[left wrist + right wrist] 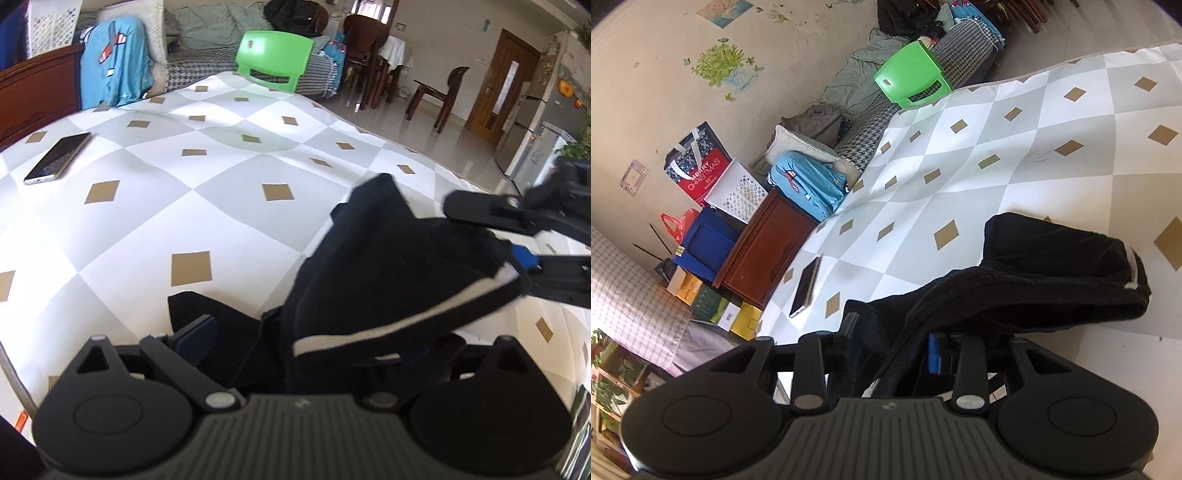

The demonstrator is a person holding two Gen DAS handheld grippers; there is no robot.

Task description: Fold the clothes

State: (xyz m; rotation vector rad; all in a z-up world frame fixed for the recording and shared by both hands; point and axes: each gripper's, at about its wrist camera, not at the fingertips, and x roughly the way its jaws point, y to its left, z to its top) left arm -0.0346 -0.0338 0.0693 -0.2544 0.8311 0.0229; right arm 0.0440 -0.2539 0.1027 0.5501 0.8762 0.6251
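A black garment (388, 258) with a white trim stripe lies bunched on the checked tablecloth (184, 221). One end rises toward my right gripper (491, 240), whose jaws stand apart with the cloth between them; its blue pad (524, 258) shows beside the trim. In the right wrist view the garment (1052, 266) runs as a band between the fingers of the right gripper (894, 339), and the pads do not seem to press on it. My left gripper (310, 343) stands wide open over the near end of the garment. Its left pad (195, 336) is bare and its right finger is hidden under cloth.
A phone (57, 158) lies on the left of the table, also seen as the phone (805, 288). A green chair (275, 59) stands at the far edge. Blue clothing (114, 62) hangs over a wooden cabinet (37, 99). A sofa with piled clothes stands behind.
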